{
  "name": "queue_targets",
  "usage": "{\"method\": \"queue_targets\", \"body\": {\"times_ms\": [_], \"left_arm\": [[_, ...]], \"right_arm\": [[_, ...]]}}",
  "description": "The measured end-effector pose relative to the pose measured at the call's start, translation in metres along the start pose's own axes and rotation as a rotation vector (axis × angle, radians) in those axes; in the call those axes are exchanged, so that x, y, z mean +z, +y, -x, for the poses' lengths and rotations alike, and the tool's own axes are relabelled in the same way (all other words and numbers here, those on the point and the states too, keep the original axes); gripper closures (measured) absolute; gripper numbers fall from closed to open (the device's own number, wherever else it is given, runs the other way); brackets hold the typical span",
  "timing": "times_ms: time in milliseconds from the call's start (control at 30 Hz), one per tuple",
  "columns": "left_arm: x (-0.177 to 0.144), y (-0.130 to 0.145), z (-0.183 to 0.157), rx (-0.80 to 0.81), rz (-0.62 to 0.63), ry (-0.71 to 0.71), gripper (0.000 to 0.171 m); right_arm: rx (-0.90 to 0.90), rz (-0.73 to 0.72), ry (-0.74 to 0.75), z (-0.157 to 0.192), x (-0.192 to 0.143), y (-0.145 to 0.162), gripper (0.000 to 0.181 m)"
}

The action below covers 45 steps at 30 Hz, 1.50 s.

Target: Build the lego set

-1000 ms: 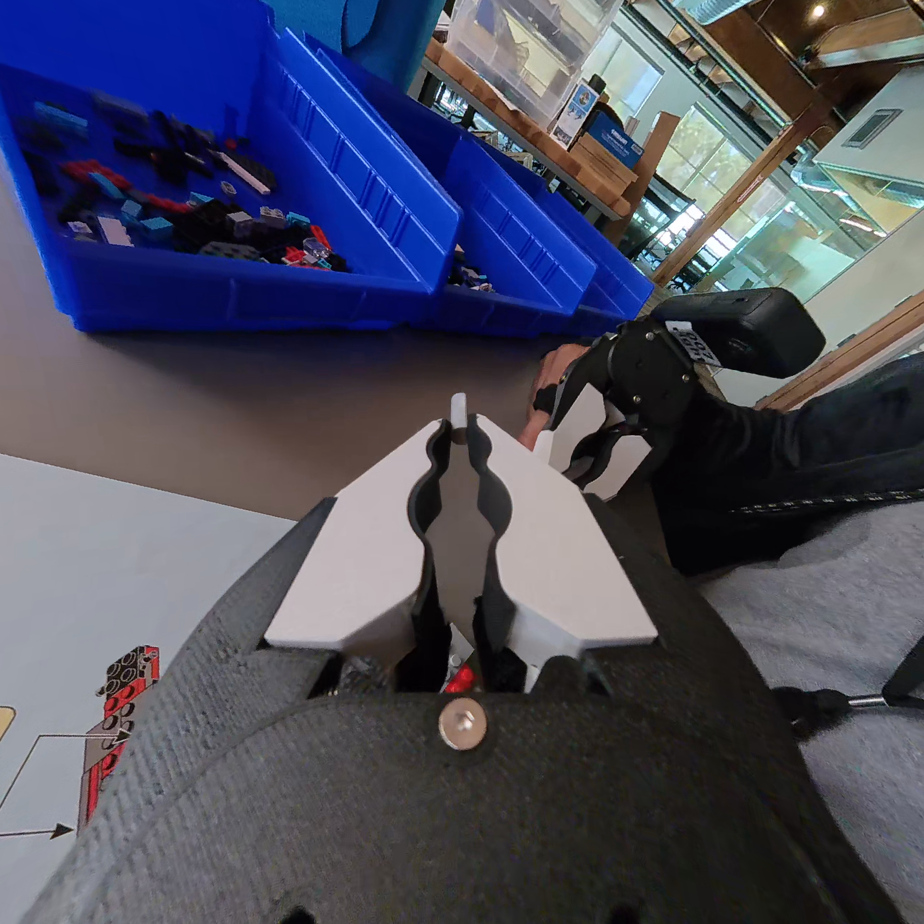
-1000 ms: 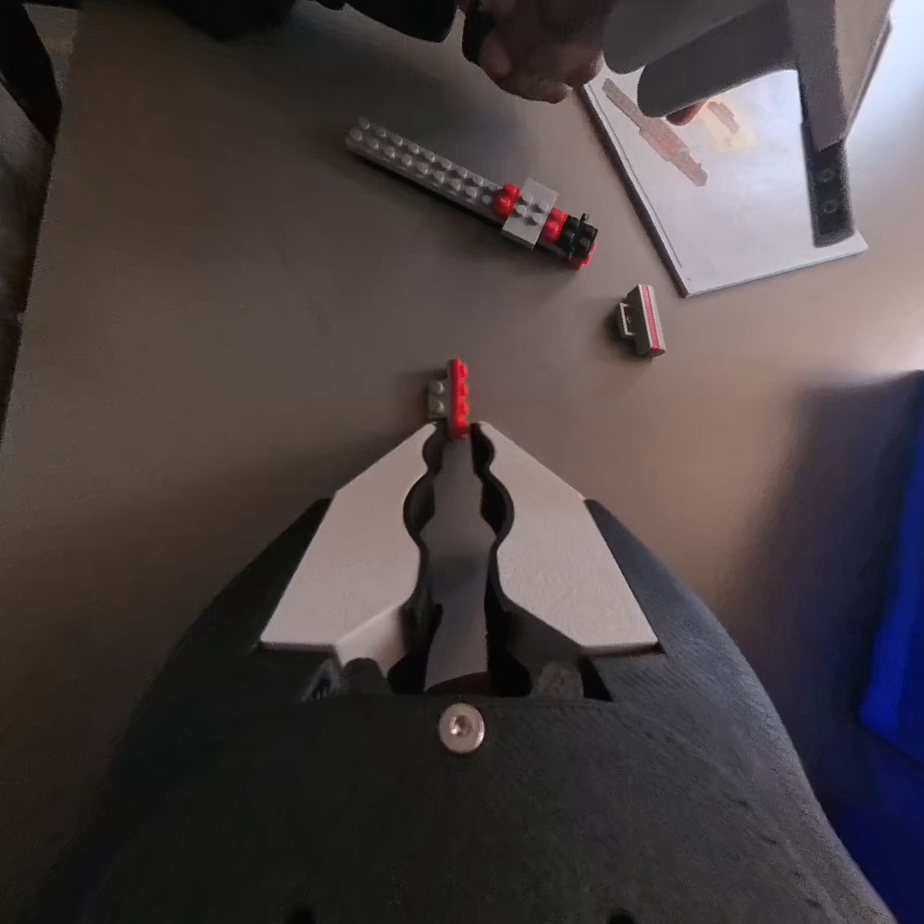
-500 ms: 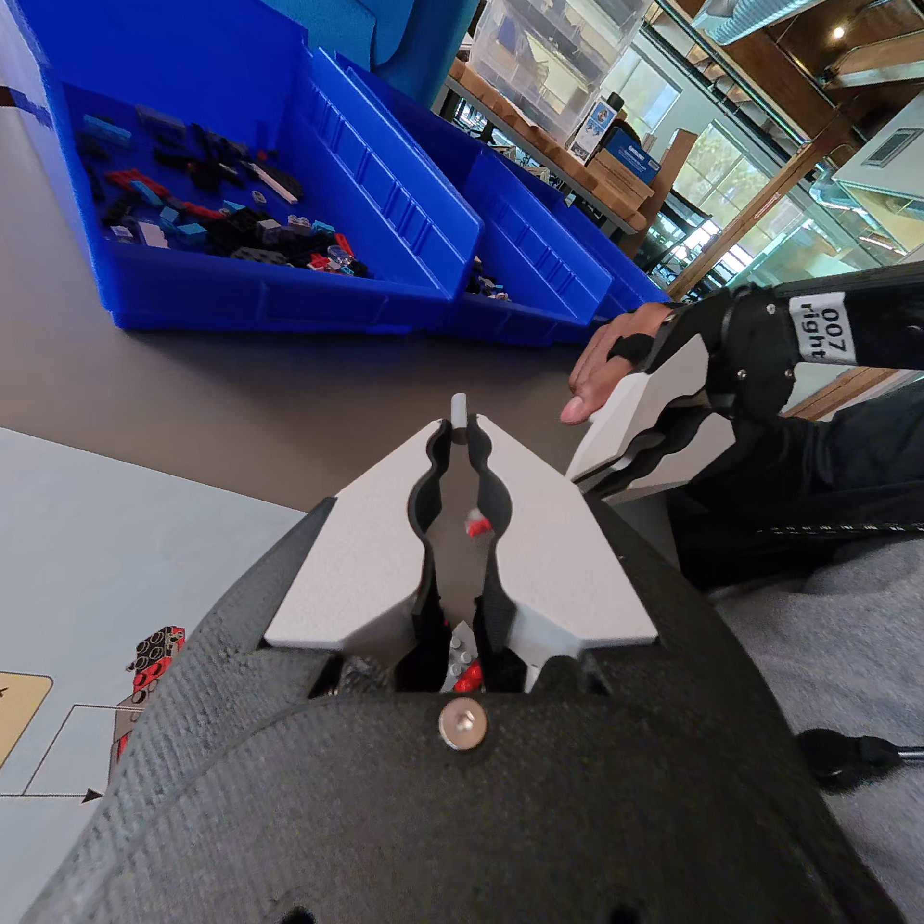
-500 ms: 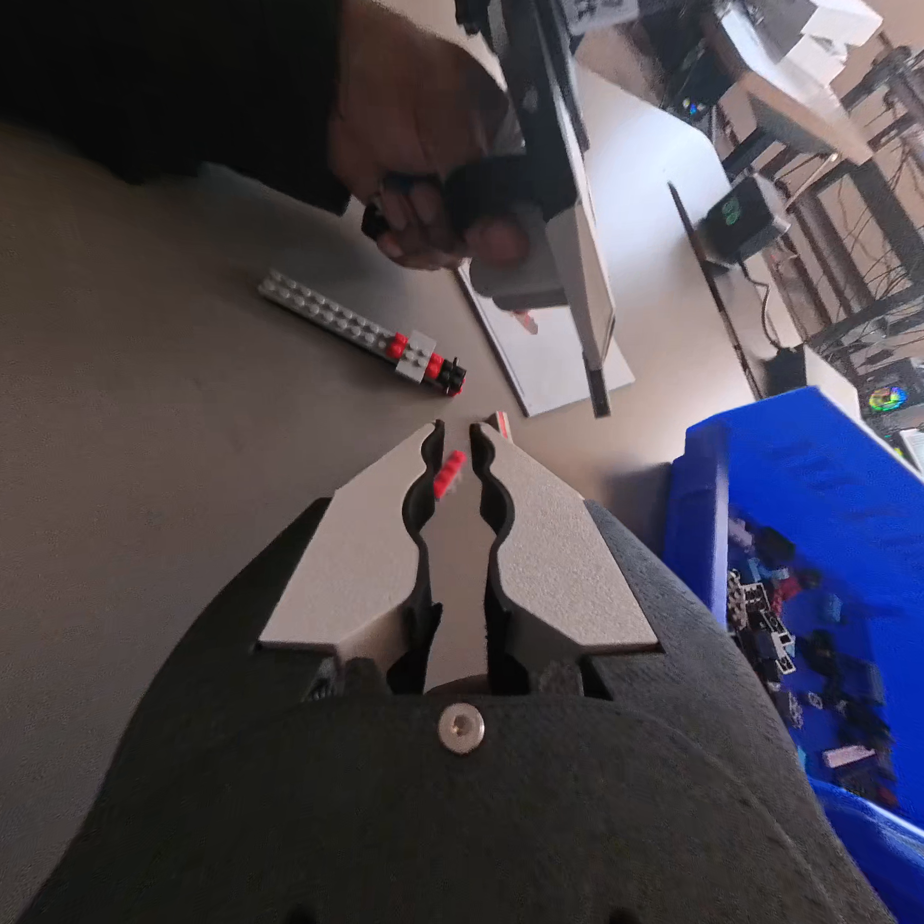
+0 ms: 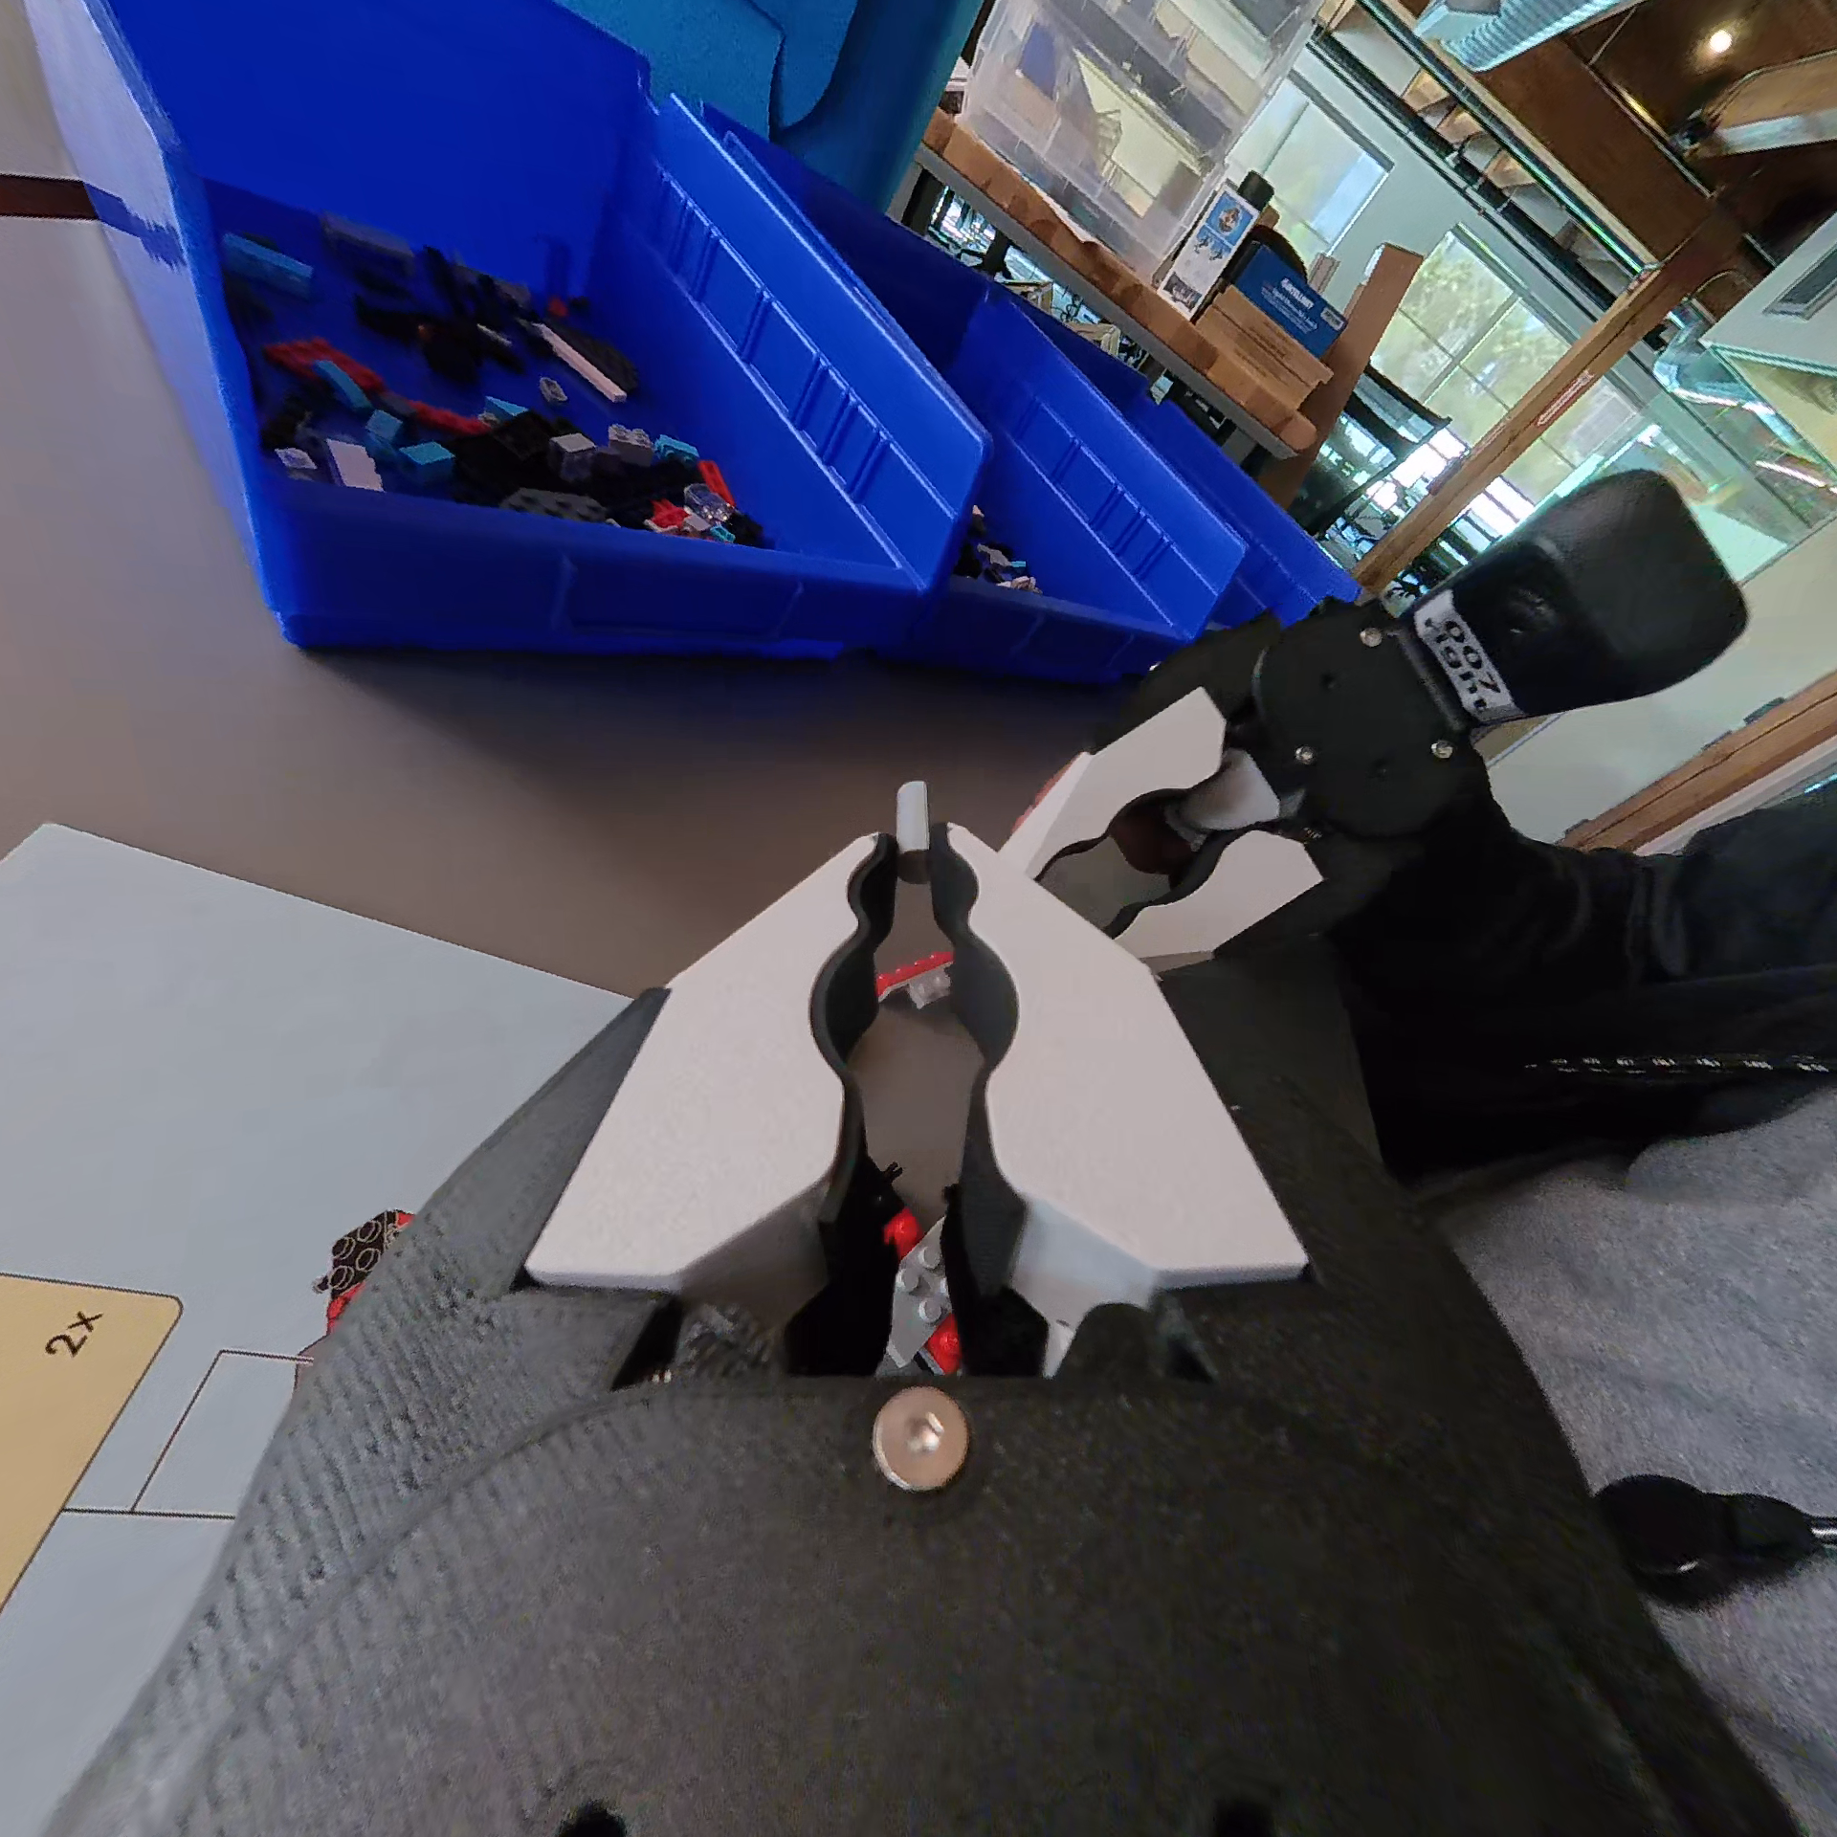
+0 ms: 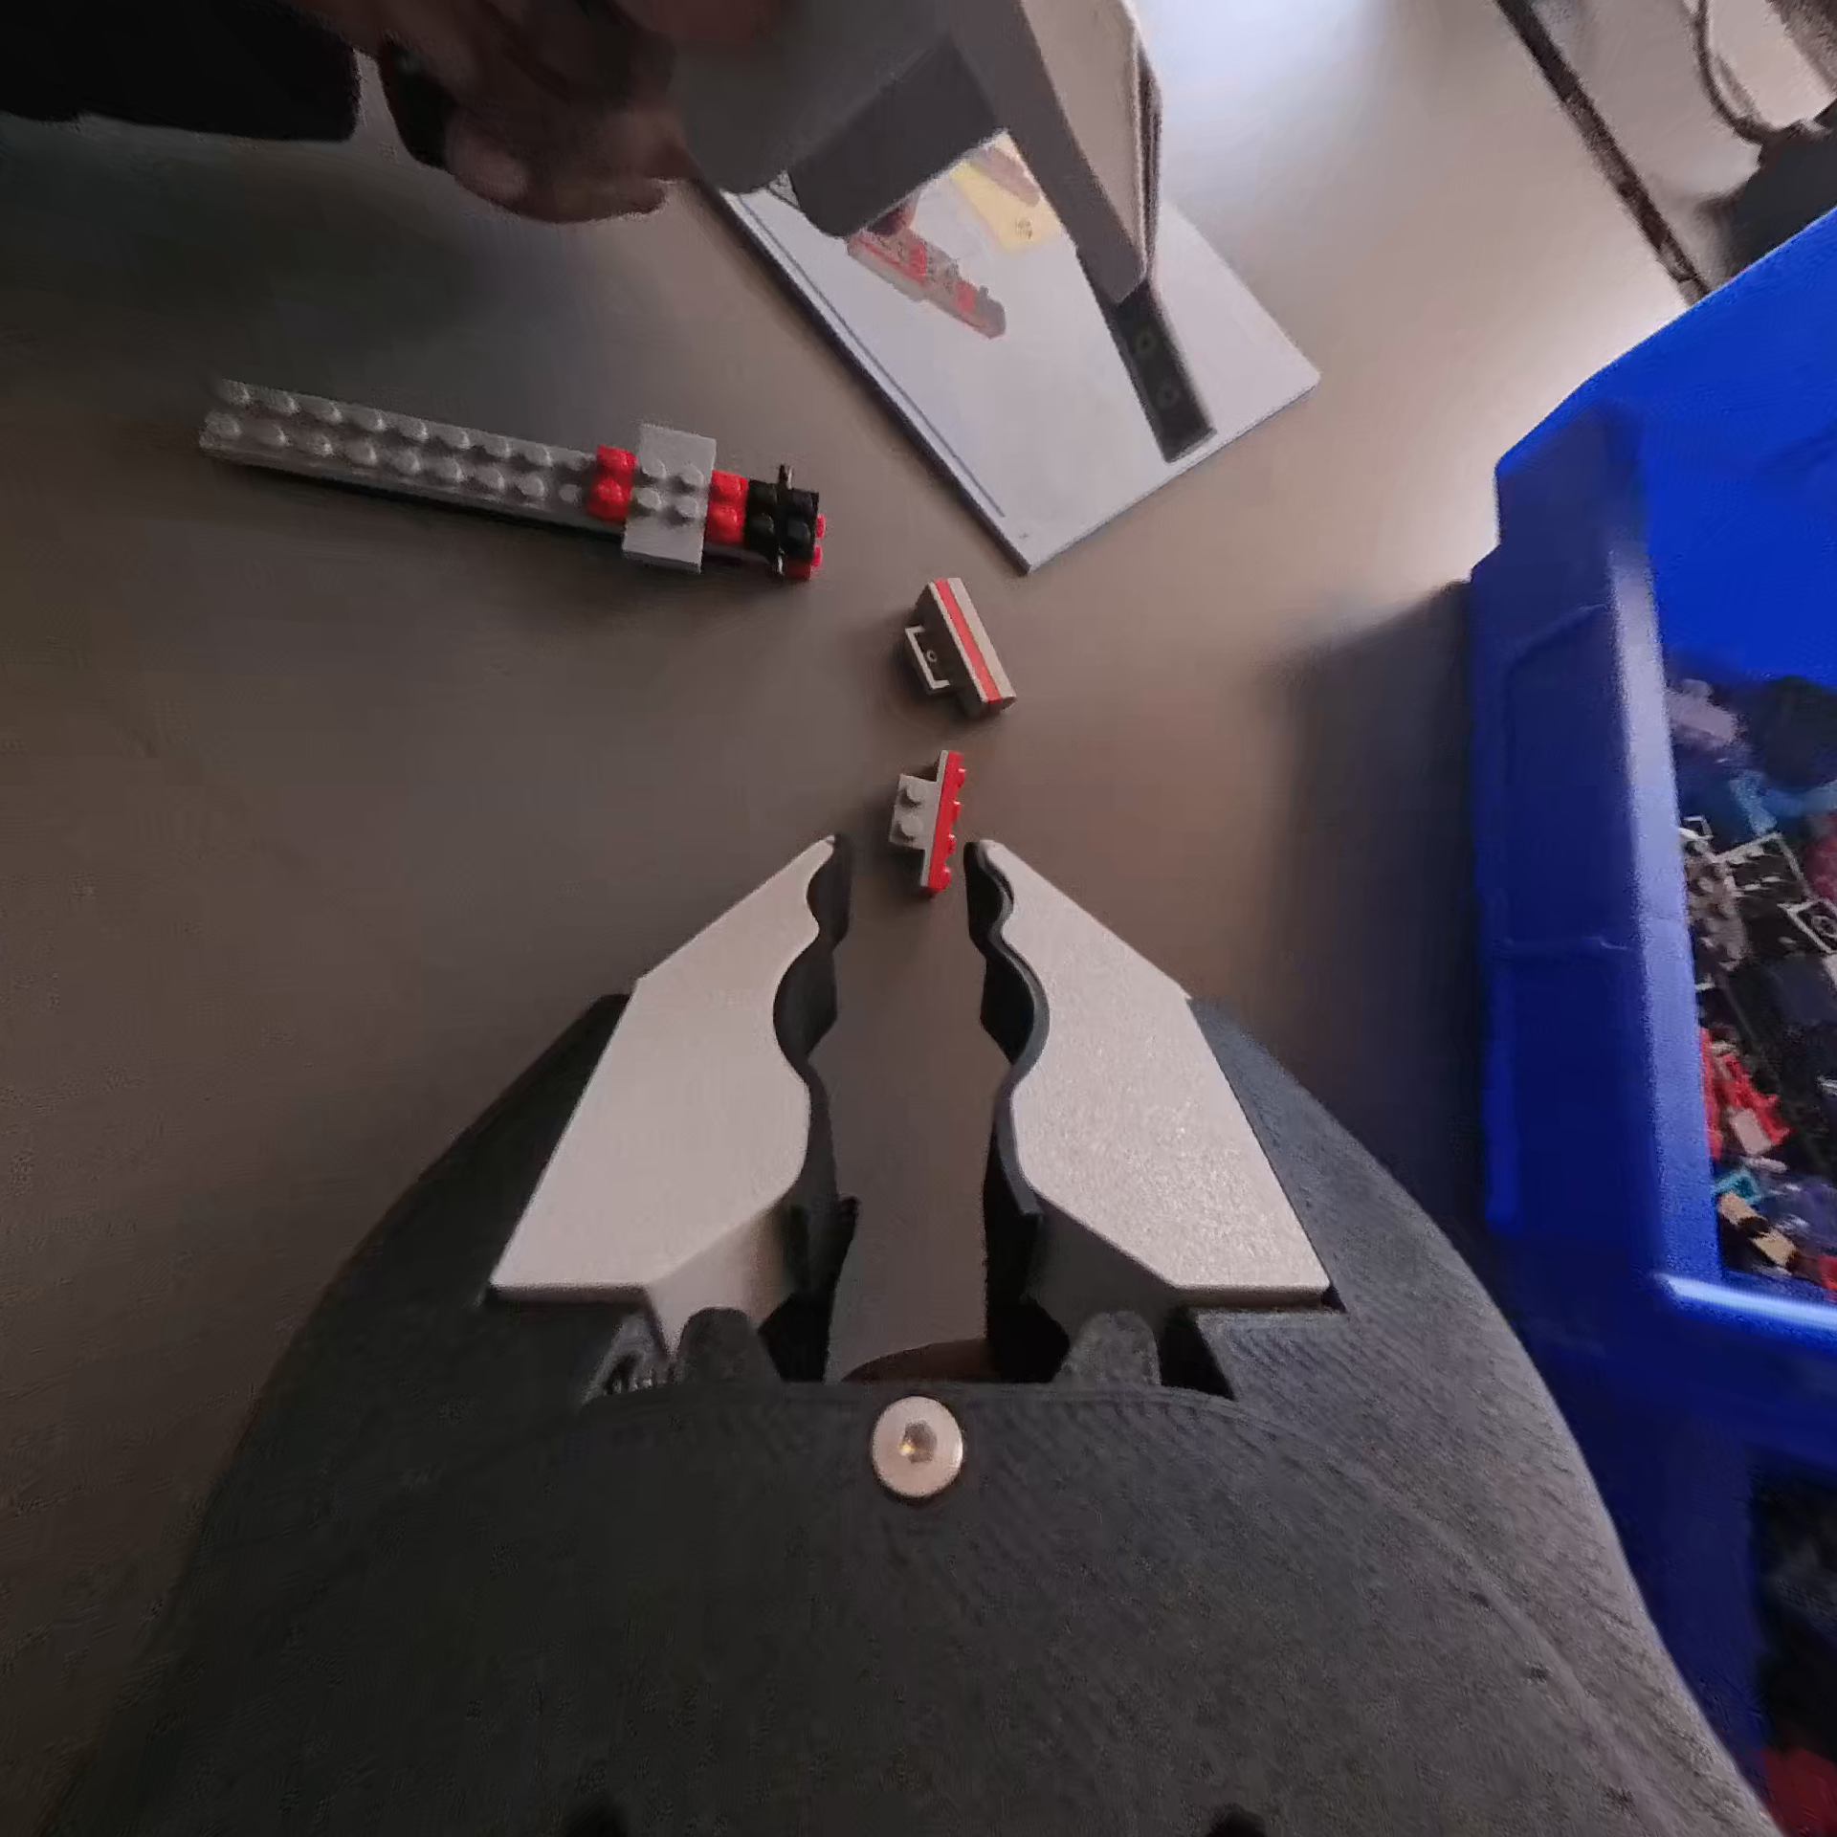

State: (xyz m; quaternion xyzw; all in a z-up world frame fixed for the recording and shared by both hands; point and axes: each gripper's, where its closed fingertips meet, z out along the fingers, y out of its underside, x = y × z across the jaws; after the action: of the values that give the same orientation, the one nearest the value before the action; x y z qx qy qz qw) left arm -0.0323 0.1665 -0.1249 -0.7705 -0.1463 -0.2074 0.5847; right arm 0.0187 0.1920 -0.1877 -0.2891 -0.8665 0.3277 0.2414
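Note:
My left gripper point(image 5: 912, 843) is shut on a small grey piece point(image 5: 912, 805) that sticks up past the tips, held above the grey table. My right gripper point(image 6: 907, 850) is open and low over the table. A small red-and-grey piece point(image 6: 929, 820) lies loose on the table just ahead of its tips. A second grey piece with a red stripe point(image 6: 959, 646) lies just beyond it. The long grey plate assembly with red, grey and black bricks point(image 6: 497, 477) lies farther left. The left gripper point(image 6: 994, 119) hangs over the instruction booklet point(image 6: 1074, 417).
Blue bins of loose bricks point(image 5: 596, 596) stand along the far side of the table; one bin wall point(image 6: 1590, 795) is close on my right gripper's right. The booklet point(image 5: 249, 1044) lies under my left gripper. A hand point(image 6: 537, 129) holds the left gripper. My right fingertips sit around 9 cm from my left ones.
My right gripper has opened and let go of the red-and-grey piece, which now lies on the table near the striped piece. My left gripper has kept its hold on the grey piece.

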Motion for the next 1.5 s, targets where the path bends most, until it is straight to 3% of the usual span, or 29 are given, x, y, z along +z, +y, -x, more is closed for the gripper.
{"method": "queue_targets", "body": {"times_ms": [300, 667, 833, 967, 1100, 1367, 1500], "left_arm": [[0.002, 0.009, 0.0, 0.019, 0.052, 0.006, 0.166], [0.007, 0.031, -0.006, 0.14, 0.173, 0.048, 0.166], [0.006, 0.035, -0.007, 0.194, 0.196, 0.051, 0.166], [0.005, 0.038, -0.007, 0.216, 0.204, 0.062, 0.166], [0.005, 0.039, -0.007, 0.223, 0.211, 0.065, 0.166], [0.006, 0.039, -0.006, 0.226, 0.209, 0.052, 0.166], [0.008, 0.04, -0.008, 0.234, 0.221, 0.053, 0.166]], "right_arm": [[-0.048, 0.001, -0.036, -0.002, 0.015, 0.005, 0.171], [-0.264, -0.104, -0.282, 0.012, 0.004, 0.011, 0.171], [-0.248, -0.141, -0.3, 0.007, -0.001, 0.01, 0.16], [-0.253, -0.134, -0.266, 0.0, 0.002, 0.011, 0.171], [-0.244, -0.11, -0.193, -0.014, 0.007, 0.014, 0.169], [-0.223, -0.125, -0.234, -0.008, 0.002, 0.014, 0.149], [-0.27, -0.122, -0.253, 0.0, 0.007, 0.011, 0.149]]}}
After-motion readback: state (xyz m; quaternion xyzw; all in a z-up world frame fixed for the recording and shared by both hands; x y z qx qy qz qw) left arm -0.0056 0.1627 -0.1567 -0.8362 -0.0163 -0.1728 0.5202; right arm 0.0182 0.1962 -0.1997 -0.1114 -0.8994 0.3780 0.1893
